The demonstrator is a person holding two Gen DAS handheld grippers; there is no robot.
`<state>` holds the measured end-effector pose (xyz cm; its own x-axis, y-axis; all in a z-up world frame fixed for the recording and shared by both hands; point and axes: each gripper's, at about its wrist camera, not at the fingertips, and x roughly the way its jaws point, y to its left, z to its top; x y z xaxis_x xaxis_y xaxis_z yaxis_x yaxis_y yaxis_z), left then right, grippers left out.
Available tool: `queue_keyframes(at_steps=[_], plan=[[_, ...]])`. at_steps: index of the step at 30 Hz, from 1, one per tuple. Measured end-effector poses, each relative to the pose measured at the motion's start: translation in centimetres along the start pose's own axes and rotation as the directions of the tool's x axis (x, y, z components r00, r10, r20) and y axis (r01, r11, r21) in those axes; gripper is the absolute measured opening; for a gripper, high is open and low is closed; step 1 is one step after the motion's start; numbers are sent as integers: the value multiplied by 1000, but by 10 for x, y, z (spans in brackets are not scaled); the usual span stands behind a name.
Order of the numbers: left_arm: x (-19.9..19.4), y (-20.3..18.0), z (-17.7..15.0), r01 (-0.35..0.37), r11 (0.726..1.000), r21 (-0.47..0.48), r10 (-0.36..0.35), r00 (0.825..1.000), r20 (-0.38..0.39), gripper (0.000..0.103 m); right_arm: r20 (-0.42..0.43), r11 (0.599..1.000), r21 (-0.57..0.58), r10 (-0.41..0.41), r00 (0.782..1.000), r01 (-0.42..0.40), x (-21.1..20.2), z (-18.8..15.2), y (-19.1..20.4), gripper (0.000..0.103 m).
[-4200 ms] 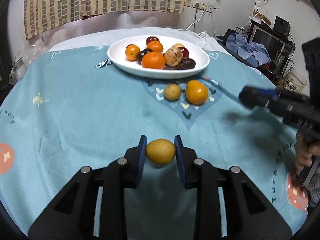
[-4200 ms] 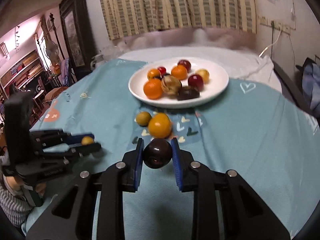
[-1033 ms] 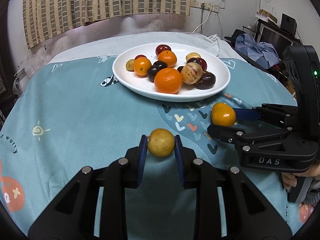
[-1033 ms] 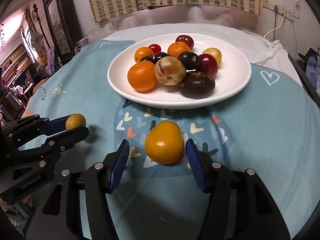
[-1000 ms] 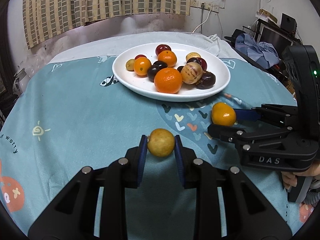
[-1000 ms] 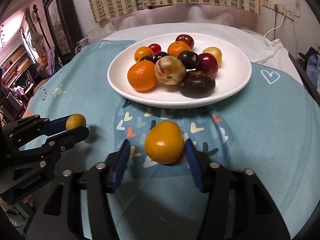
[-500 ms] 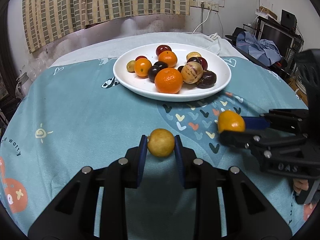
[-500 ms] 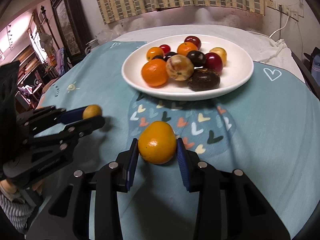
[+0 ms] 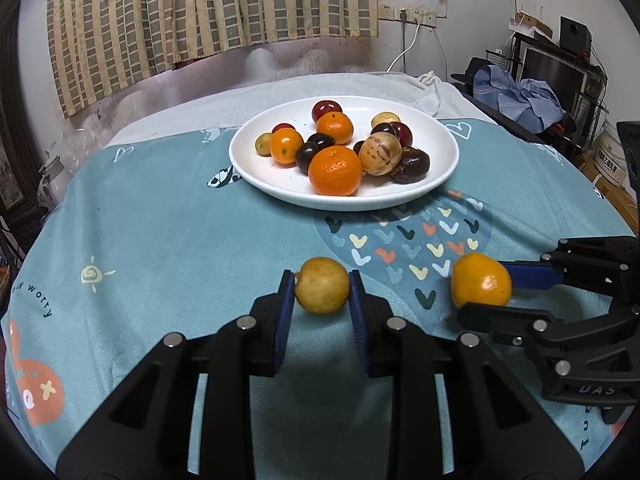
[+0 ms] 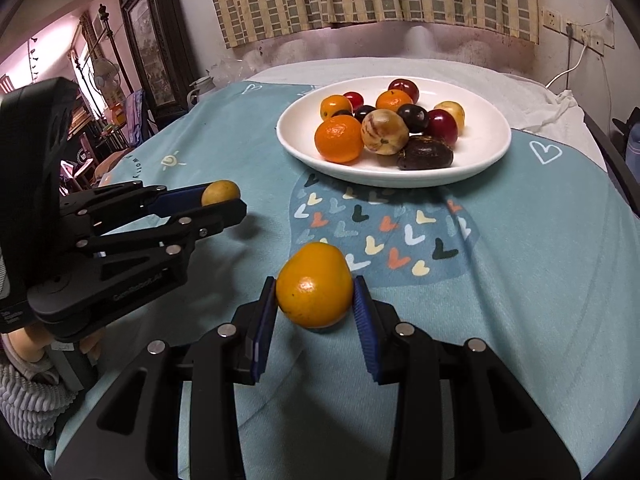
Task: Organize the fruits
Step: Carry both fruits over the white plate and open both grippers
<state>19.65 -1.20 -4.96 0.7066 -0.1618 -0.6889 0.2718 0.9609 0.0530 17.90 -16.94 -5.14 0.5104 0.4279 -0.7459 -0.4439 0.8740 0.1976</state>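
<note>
Since a second ago the right gripper's fingers have closed on the orange, which then sat on the cloth between them, and lifted it.

Left wrist view: the left gripper (image 9: 322, 294) has its fingers clamped on a small yellow fruit (image 9: 322, 290), held above the teal tablecloth (image 9: 160, 240) short of the white plate (image 9: 444, 164) of mixed fruit. At right, the right gripper (image 9: 482, 294) carries the orange (image 9: 481, 285).

Right wrist view: the right gripper's blue fingers (image 10: 362, 312) press both sides of the orange, clear of the cloth and well short of the plate. The left gripper at left grips the yellow fruit.
</note>
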Motion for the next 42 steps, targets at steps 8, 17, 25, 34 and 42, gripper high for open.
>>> queue_keyframes(at_steps=[8, 17, 25, 34, 42], plan=[[-6, -4, -3, -7, 1000, 12, 7, 1000, 7, 28, 15, 1000, -5, 12, 1000, -12, -11, -9, 4, 38], [-46, -12, -35, 42, 999, 19, -42, 999, 30, 28, 59, 999, 36, 35, 998, -37, -39, -25, -3, 38], [-71, 3, -20, 55, 998, 15, -56, 997, 53, 28, 147, 999, 34, -11, 989, 6, -82, -10, -16, 38], [-70, 38, 10, 29, 999, -17, -28, 999, 32, 43, 284, 997, 68, -58, 957, 40, -122, 34, -42, 38], [-40, 15, -57, 98, 995, -4, -97, 989, -110, 44, 184, 992, 124, -9, 983, -14, -77, 4, -51, 38]])
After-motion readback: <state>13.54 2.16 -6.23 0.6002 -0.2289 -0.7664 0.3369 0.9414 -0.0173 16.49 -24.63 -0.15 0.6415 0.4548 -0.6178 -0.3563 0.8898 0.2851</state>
